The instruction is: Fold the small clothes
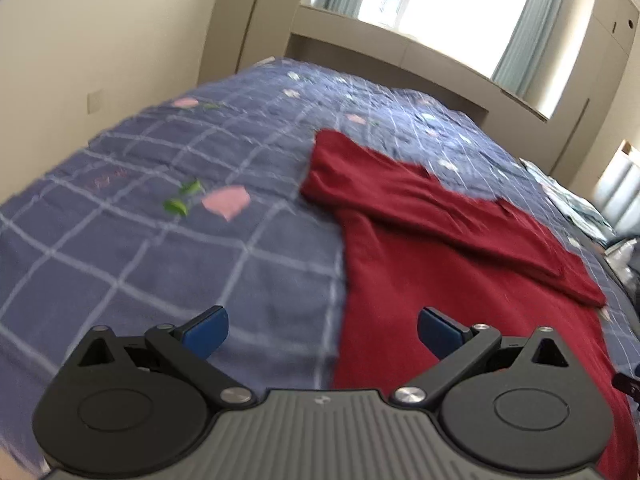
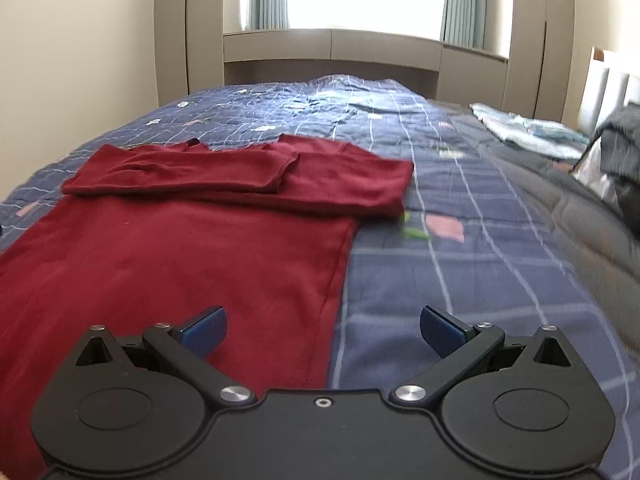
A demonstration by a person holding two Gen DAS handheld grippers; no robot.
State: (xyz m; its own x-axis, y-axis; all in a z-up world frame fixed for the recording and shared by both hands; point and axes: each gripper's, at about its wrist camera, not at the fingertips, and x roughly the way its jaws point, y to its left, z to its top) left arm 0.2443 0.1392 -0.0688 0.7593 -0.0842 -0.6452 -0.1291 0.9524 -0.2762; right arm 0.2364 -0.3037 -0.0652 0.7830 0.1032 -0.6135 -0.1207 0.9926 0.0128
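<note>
I am holding my left hand-held gripper (image 1: pixel 322 330) and right hand-held gripper (image 2: pixel 323 330) wide open, empty, over the red shirt (image 2: pixel 180 256) lying on the bed (image 2: pixel 480 280); soft, limp knit, I am judging its near hem corners best for pinching.

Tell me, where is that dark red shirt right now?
The dark red long-sleeved shirt lies flat on the blue checked quilt, sleeves folded across its chest, left of centre in the right wrist view, straight ahead of both open grippers.
</note>
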